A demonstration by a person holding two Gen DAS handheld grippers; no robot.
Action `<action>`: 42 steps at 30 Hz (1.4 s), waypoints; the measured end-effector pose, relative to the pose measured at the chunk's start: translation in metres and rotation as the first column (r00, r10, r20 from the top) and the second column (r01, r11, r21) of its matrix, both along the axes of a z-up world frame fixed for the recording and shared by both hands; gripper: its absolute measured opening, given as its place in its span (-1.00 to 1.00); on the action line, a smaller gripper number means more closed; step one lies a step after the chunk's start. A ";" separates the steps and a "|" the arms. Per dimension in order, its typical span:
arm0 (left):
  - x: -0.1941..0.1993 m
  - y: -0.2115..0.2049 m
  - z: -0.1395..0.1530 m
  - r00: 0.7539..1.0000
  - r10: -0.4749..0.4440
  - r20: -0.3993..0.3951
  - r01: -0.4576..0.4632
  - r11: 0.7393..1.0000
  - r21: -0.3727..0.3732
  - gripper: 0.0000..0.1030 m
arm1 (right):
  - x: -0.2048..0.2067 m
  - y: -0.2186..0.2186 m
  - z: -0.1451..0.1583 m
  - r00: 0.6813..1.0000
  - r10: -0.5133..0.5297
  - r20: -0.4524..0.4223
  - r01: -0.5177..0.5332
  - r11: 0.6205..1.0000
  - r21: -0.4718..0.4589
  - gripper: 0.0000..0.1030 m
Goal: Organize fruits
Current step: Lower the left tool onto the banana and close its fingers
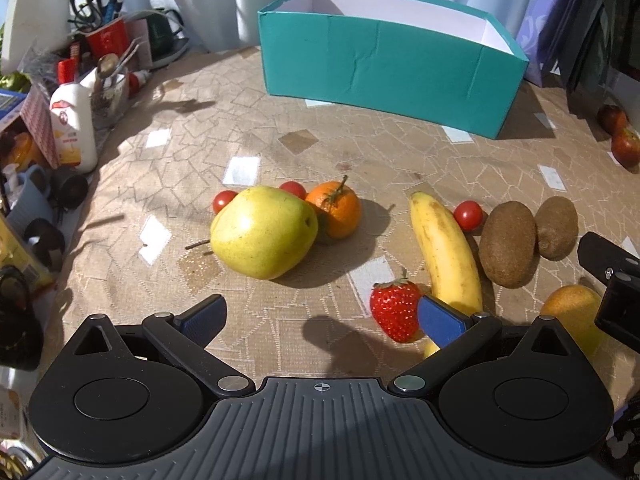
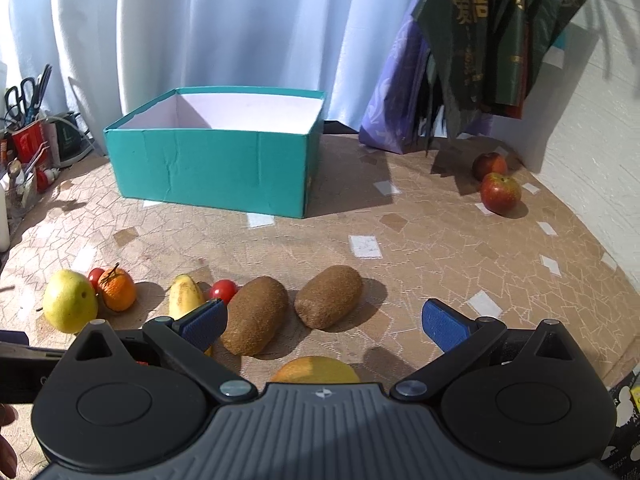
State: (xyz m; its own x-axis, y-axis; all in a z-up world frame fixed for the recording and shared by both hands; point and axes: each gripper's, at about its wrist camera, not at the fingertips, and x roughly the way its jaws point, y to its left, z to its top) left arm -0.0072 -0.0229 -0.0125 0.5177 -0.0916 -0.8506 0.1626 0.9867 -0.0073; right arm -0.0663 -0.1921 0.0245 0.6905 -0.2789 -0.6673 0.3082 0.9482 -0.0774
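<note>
Only the left wrist view shows the strawberry point(image 1: 395, 312); left gripper point(image 1: 320, 316) and right gripper point(image 2: 325, 322) both gape, holding nothing.

Both wrist views face the teal box point(image 1: 392, 68) low over the table point(image 2: 440, 248).

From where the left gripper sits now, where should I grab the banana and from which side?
Grip the banana across its middle, coming down from above with the left gripper jaws on its long flanks. It lies flat, a strawberry and kiwi crowd its near end, so mid-body looks clearest.
</note>
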 end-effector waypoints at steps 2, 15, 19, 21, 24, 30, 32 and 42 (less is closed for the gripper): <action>0.000 -0.003 0.000 1.000 -0.021 0.002 0.021 0.999 -0.024 1.00 | -0.002 -0.005 0.001 1.000 -0.018 0.006 0.018 1.000 0.001 1.00; 0.005 -0.046 -0.013 0.981 -0.191 0.030 0.193 0.975 -0.114 0.90 | -0.016 -0.033 0.005 0.995 -0.097 0.033 0.096 0.995 0.011 1.00; 0.010 -0.057 -0.019 0.977 -0.211 0.033 0.213 0.974 -0.079 0.62 | -0.017 -0.039 0.004 0.994 -0.105 0.030 0.104 0.994 0.017 1.00; 0.012 -0.059 -0.020 0.977 -0.211 0.033 0.213 0.974 -0.077 0.62 | -0.017 -0.042 0.004 0.993 -0.110 0.033 0.109 0.994 0.020 1.00; 0.017 -0.059 -0.020 0.975 -0.219 0.026 0.221 0.971 -0.089 0.63 | -0.017 -0.047 0.003 0.992 -0.120 0.031 0.119 0.992 0.030 1.00; 0.021 -0.064 -0.015 0.965 -0.264 0.008 0.263 0.961 -0.086 0.62 | -0.018 -0.058 -0.002 0.989 -0.147 0.027 0.145 0.988 0.058 1.00; 0.023 -0.068 -0.015 0.957 -0.289 -0.006 0.288 0.955 -0.072 0.61 | -0.019 -0.061 -0.003 0.988 -0.154 0.029 0.152 0.986 0.066 1.00; 0.031 -0.084 -0.034 0.954 -0.287 -0.082 0.289 0.957 0.017 0.29 | -0.016 -0.075 -0.010 0.984 -0.179 0.012 0.178 0.980 0.084 1.00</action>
State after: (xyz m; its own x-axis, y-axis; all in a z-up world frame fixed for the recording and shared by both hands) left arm 0.0235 -0.1071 -0.0466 0.4046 -0.2025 -0.8918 0.4401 0.8979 -0.0042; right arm -0.0826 -0.2668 0.0142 0.6472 -0.3440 -0.6803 0.4739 0.8805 0.0057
